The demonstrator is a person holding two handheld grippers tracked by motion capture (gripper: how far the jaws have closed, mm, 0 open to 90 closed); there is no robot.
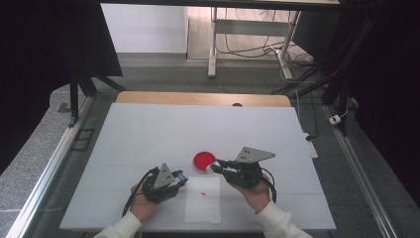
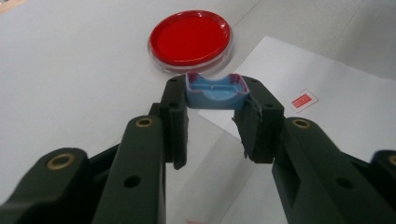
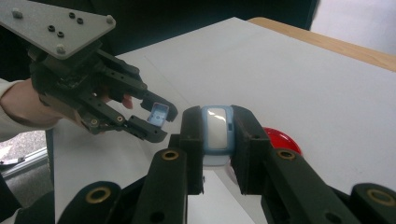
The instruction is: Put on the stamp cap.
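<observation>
My left gripper (image 2: 215,93) is shut on a small blue open-topped cap (image 2: 215,91) with a pinkish rim, gripped by its two sides. In the high view the left gripper (image 1: 182,176) sits at the table's near middle, over the left edge of a white paper sheet (image 1: 203,206). My right gripper (image 3: 217,122) is shut on a light blue oblong piece with a white face (image 3: 217,128). From above, the right gripper (image 1: 216,164) points left, beside a round red dish (image 1: 203,159). The two grippers face each other a short way apart, and the left gripper (image 3: 161,117) shows the blue cap (image 3: 158,113).
The red dish (image 2: 190,39) lies flat on the white table cover (image 1: 148,139). A small red label (image 2: 301,100) lies on the paper sheet (image 2: 336,116). The table's wooden far edge (image 1: 198,97) and dark stands lie beyond.
</observation>
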